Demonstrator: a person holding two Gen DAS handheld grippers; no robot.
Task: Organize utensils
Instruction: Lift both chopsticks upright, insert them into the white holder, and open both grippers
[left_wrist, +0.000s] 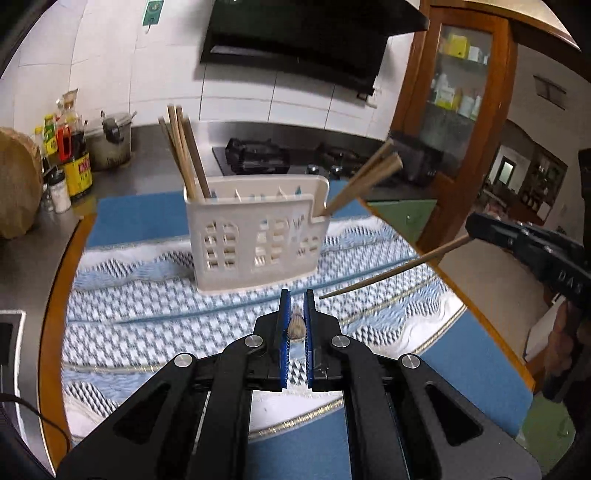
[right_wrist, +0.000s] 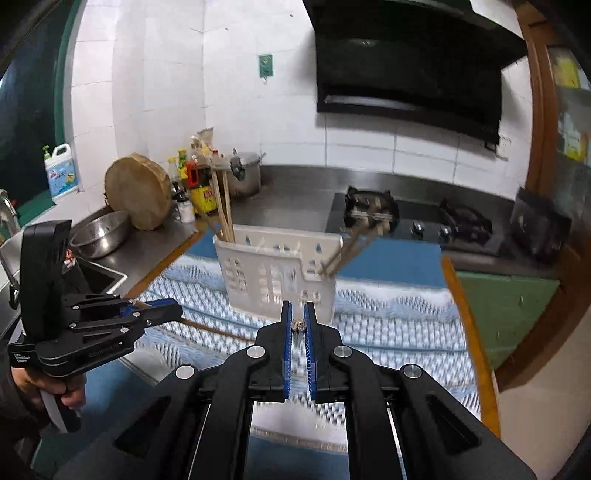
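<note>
we see our left tongs (left_wrist: 297, 306) clamped on the end of a thin wooden chopstick (left_wrist: 295, 325), and our right tongs (right_wrist: 297, 317) clamped on another wooden chopstick (left_wrist: 395, 269), both held above the blue-and-white patterned cloth (left_wrist: 147, 295) on the tabletop. just beyond stands the white plastic cut-out utensil holder (left_wrist: 255, 240), with upright chopsticks (left_wrist: 184, 155) in its left end and slanted ones (left_wrist: 365, 177) at its right.

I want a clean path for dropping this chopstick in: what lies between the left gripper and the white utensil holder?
Only bare patterned cloth lies between the left gripper and the utensil holder, as the left wrist view shows.
</note>
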